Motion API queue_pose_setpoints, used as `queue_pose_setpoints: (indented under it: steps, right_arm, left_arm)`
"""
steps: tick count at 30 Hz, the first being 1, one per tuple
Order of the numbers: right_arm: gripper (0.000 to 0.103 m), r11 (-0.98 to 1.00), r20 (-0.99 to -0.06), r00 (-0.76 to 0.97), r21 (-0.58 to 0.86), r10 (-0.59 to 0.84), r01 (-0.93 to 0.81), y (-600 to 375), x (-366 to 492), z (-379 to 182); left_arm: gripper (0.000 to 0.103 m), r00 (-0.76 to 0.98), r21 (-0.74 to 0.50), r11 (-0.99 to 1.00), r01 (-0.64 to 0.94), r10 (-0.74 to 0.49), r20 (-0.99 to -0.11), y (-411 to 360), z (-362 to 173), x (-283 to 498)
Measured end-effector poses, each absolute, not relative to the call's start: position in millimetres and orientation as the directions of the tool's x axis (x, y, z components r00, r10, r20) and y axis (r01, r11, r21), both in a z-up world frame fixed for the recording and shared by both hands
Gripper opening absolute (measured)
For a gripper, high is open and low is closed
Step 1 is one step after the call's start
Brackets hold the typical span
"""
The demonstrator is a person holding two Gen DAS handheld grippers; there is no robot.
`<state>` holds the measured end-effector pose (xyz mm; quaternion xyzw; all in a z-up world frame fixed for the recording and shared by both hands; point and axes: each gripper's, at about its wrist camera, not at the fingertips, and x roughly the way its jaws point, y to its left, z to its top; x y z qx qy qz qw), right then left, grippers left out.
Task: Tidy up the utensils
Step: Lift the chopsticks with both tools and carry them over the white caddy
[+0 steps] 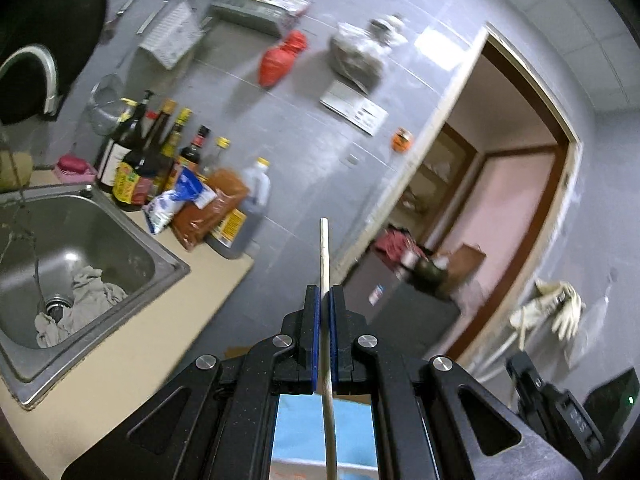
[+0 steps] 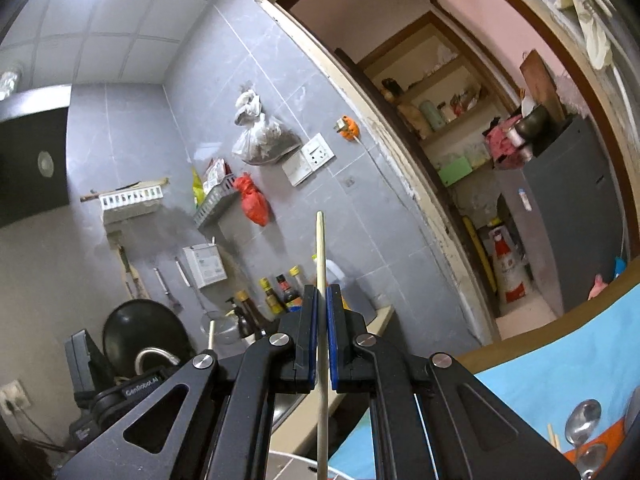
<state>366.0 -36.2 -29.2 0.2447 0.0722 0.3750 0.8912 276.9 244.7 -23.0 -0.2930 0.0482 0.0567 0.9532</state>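
Note:
My left gripper (image 1: 324, 294) is shut on a pale wooden chopstick (image 1: 324, 252) that sticks out past the fingertips, held up in the air beside the counter. My right gripper (image 2: 322, 294) is shut on a second wooden chopstick (image 2: 320, 248), also raised and pointing at the tiled wall. In the right wrist view, two metal spoons (image 2: 582, 426) and another chopstick end (image 2: 555, 436) lie on an orange mat on the blue tablecloth (image 2: 540, 392) at the lower right. The left gripper's body (image 2: 92, 380) shows at the lower left of that view.
A steel sink (image 1: 132, 232) with a rag in it sits at the left, with sauce bottles (image 1: 152, 156) and packets on the counter behind. A black wok (image 2: 144, 332) leans on the wall. An open doorway (image 2: 500, 160) leads to a storage room. A white rim (image 2: 296, 460) lies below my right gripper.

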Motion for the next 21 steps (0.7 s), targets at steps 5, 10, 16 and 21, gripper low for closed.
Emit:
queue_pose_setpoints:
  steps: [5, 10, 16, 21]
  right_arm:
    - [0.003, 0.661, 0.041, 0.744, 0.426, 0.667, -0.617, -29, 363, -45]
    - [0.003, 0.709, 0.028, 0.771, 0.374, 0.636, -0.598, -22, 357, -59]
    - [0.003, 0.762, 0.011, 0.794, 0.275, 0.607, -0.586, -10, 344, -68]
    - [0.003, 0.777, 0.014, 0.8, 0.23, 0.6, -0.586, -8, 338, -73]
  left_arm:
    - [0.002, 0.987, -0.559, 0.814, -0.158, 0.139, -0.077, 254, -38, 275]
    - [0.002, 0.982, -0.508, 0.842, -0.183, 0.181, -0.054, 240, -44, 270]
    - [0.002, 0.979, -0.45, 0.872, -0.193, 0.202, -0.03, 224, -52, 266]
    - [0.002, 0.978, -0.39, 0.9, -0.195, 0.206, -0.012, 211, -57, 263]
